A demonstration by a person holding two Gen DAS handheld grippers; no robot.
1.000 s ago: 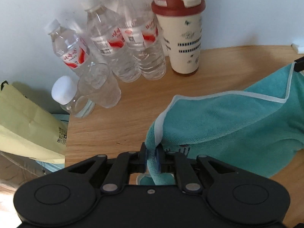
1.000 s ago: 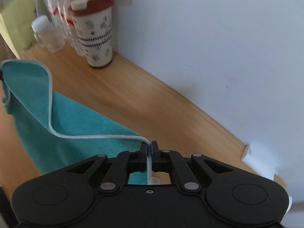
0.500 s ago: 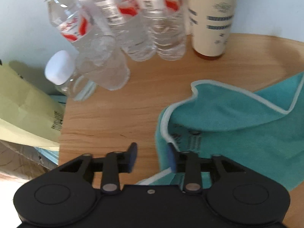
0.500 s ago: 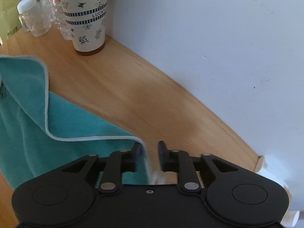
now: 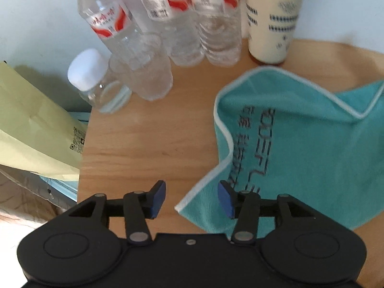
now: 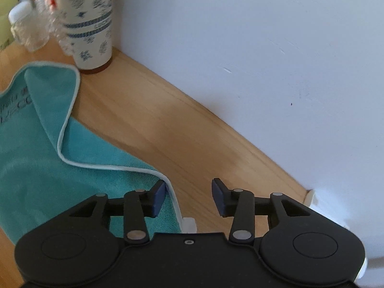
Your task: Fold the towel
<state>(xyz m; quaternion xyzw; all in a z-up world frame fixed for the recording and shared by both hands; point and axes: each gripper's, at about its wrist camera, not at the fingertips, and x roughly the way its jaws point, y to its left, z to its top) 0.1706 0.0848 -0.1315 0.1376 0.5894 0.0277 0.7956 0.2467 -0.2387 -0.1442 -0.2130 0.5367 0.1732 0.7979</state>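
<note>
Both corners released within the last second: left gripper (image 5: 192, 198) and right gripper (image 6: 188, 195) now spread wide, empty. Teal towel (image 5: 312, 148) doubled over near the worktop's (image 5: 144, 144) back edge, upper layer rumpled; likely one fold laid.

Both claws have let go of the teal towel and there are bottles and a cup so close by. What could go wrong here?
The towel lies rumpled, one edge doubled over unevenly, so the fold may end up crooked. Its far corner lies near the patterned cup, and the water bottles crowd beside it; a reaching left gripper could topple them. The right gripper works close to the wall and might bump it.
</note>
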